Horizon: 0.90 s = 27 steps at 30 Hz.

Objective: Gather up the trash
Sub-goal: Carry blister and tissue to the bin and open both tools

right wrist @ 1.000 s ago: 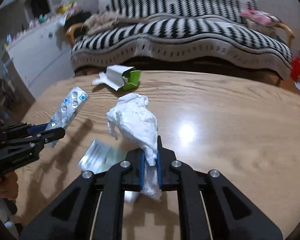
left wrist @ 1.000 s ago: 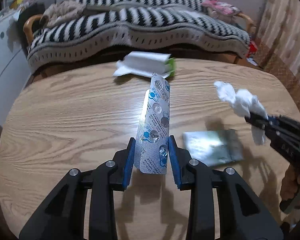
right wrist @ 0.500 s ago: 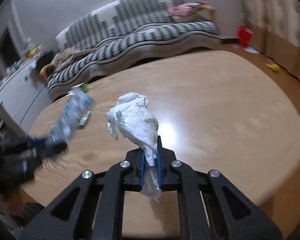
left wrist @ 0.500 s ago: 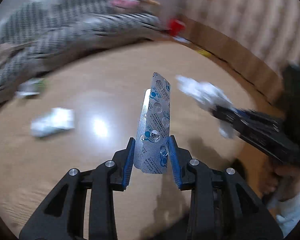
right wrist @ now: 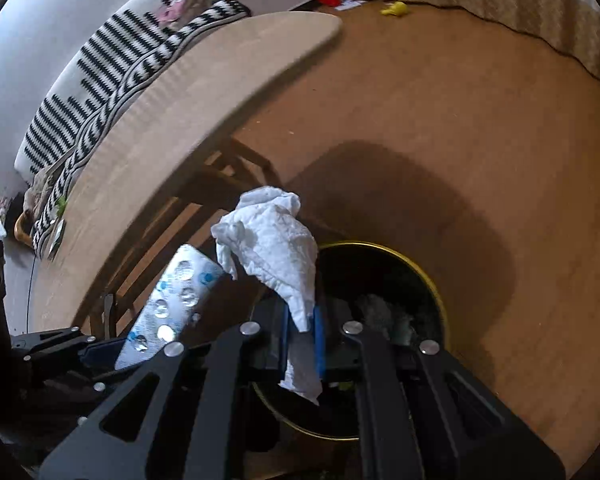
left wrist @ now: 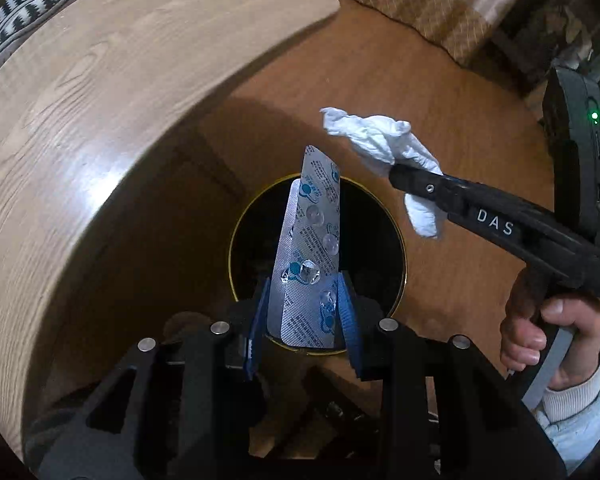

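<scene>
My left gripper (left wrist: pixel 302 316) is shut on a silver blister pack (left wrist: pixel 310 252) with blue print and holds it upright over the mouth of a round black bin (left wrist: pixel 398 248) with a gold rim on the floor. My right gripper (right wrist: pixel 301 338) is shut on a crumpled white tissue (right wrist: pixel 272 248) and holds it above the same bin (right wrist: pixel 432 292). In the left wrist view the right gripper (left wrist: pixel 400 178) with the tissue (left wrist: pixel 380 140) is to the upper right of the bin. In the right wrist view the blister pack (right wrist: pixel 168 304) is at the lower left.
The oval wooden table (left wrist: pixel 80 100) curves along the left, its edge above the bin. Its legs (right wrist: pixel 204 200) stand beside the bin. A striped sofa (right wrist: pixel 112 52) lies behind the table. A brown floor (right wrist: pixel 460 120) surrounds the bin, with a curtain (right wrist: pixel 500 0) at the far right.
Both grippers have swung from over the tabletop down and to the right, off the table's edge, and now hold their items over the bin on the floor.
</scene>
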Available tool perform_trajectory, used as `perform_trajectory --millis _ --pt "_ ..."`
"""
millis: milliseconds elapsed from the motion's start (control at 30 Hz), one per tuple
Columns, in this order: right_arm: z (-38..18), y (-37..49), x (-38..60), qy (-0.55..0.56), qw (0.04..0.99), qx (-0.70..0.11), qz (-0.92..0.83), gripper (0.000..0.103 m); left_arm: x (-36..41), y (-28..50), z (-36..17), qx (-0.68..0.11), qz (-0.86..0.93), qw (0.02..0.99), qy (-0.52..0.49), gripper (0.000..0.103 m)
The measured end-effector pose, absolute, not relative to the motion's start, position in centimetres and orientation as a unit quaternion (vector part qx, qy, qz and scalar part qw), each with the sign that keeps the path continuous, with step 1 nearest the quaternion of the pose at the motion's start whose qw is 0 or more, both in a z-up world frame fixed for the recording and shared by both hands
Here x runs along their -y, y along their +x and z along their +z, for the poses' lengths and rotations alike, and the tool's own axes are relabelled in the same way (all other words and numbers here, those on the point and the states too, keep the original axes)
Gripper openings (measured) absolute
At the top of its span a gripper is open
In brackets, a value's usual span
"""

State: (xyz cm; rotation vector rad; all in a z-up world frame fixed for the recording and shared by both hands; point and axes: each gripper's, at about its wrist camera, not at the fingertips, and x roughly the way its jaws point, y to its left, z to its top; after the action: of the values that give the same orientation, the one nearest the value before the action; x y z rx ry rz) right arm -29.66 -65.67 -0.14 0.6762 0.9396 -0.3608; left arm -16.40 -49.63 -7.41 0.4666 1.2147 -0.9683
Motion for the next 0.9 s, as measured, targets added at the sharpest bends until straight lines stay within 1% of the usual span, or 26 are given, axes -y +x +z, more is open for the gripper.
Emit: perform_trajectory --millis 367,467,500,533,567,600,633,700,733,900 --pt "-1.8 -29.9 66.4 0.336 0.809 -0.453 -0.168 0.01 51.0 -17.4 -8.6 -0.553 -0.437 0.671 0.232 0.033" --pt "-2.0 -30.1 66.4 0.351 0.803 -0.453 -0.165 0.01 52.1 -17.4 -9.2 -0.557 -0.443 0.657 0.248 0.035" --pt "-2.0 -29.9 66.7 0.354 0.798 -0.458 -0.166 0.01 52.3 -17.5 -9.5 -0.558 -0.442 0.653 0.257 0.04" --pt "-2.1 -29.8 66.7 0.357 0.792 -0.464 -0.171 0.019 53.0 -17.4 -9.5 -0.559 -0.441 0.653 0.26 0.061" --pt "-2.2 -29.9 67.0 0.361 0.788 -0.467 -0.176 0.052 53.1 -17.4 -9.6 -0.558 -0.44 0.654 0.259 0.077" --pt "-2.1 -30.4 67.3 0.37 0.789 -0.457 -0.18 0.073 52.8 -17.4 -9.4 -0.549 -0.443 0.664 0.248 0.095" --pt "-1.8 -30.9 67.5 0.373 0.792 -0.445 -0.19 0.092 52.5 -17.5 -9.2 -0.542 -0.444 0.671 0.244 0.096" --pt "-1.1 -31.5 67.7 0.362 0.792 -0.44 -0.22 0.093 51.9 -17.3 -8.3 -0.529 -0.441 0.681 0.249 0.096" --pt "-0.8 -31.6 67.7 0.351 0.792 -0.439 -0.239 0.096 51.8 -17.5 -8.0 -0.522 -0.439 0.687 0.25 0.096" --pt "0.5 -30.1 66.6 0.334 0.792 -0.438 -0.264 0.096 46.9 -15.2 -3.3 -0.465 -0.404 0.754 0.227 0.096"
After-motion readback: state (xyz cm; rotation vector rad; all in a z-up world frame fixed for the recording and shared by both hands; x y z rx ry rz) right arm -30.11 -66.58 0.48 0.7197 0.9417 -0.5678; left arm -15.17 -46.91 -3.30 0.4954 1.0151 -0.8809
